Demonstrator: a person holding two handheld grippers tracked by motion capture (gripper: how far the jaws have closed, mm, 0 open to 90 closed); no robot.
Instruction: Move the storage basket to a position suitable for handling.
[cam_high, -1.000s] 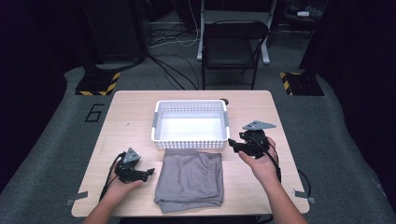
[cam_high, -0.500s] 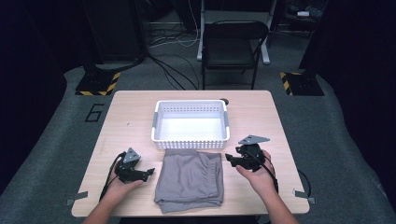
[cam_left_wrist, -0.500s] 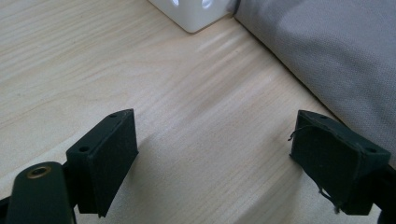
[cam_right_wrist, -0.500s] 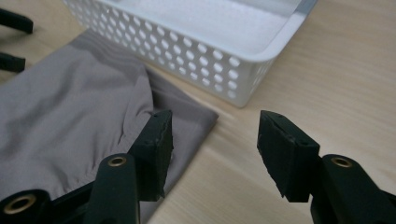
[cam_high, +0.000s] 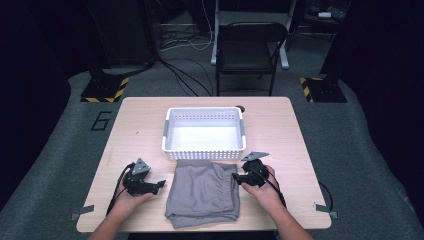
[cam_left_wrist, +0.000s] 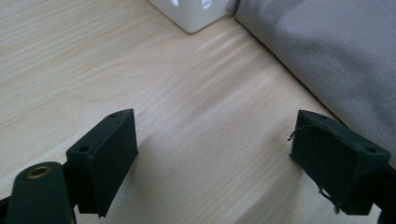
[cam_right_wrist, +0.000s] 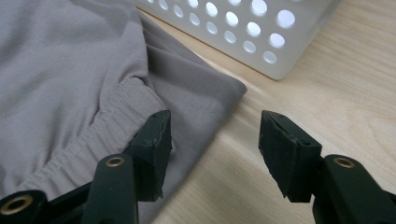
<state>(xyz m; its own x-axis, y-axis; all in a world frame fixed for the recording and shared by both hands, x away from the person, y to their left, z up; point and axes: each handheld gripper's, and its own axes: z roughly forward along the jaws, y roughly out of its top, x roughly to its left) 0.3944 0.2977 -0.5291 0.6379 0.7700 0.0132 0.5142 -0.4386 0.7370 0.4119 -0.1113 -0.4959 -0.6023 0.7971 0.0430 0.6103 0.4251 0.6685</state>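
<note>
A folded grey garment (cam_high: 203, 193) with an elastic waistband lies flat near the table's front edge, just in front of a white perforated basket (cam_high: 204, 148). My left gripper (cam_high: 159, 184) rests on the table at the garment's left edge, open, with bare wood between its jaws and the grey garment (cam_left_wrist: 336, 60) to its right. My right gripper (cam_high: 237, 177) sits at the garment's right edge, open. In the right gripper view its left jaw is over the grey garment (cam_right_wrist: 74, 74) by the waistband, its right jaw over bare wood, with the basket (cam_right_wrist: 243, 32) just beyond.
The wooden table (cam_high: 135, 130) has free room left and right of the basket. A small dark object (cam_high: 241, 107) lies behind the basket's far right corner. A black chair (cam_high: 247, 50) stands beyond the table, with cables on the floor.
My right gripper has come down and toward me from beside the basket's right front corner to the garment's right edge. The left gripper has stayed put.
</note>
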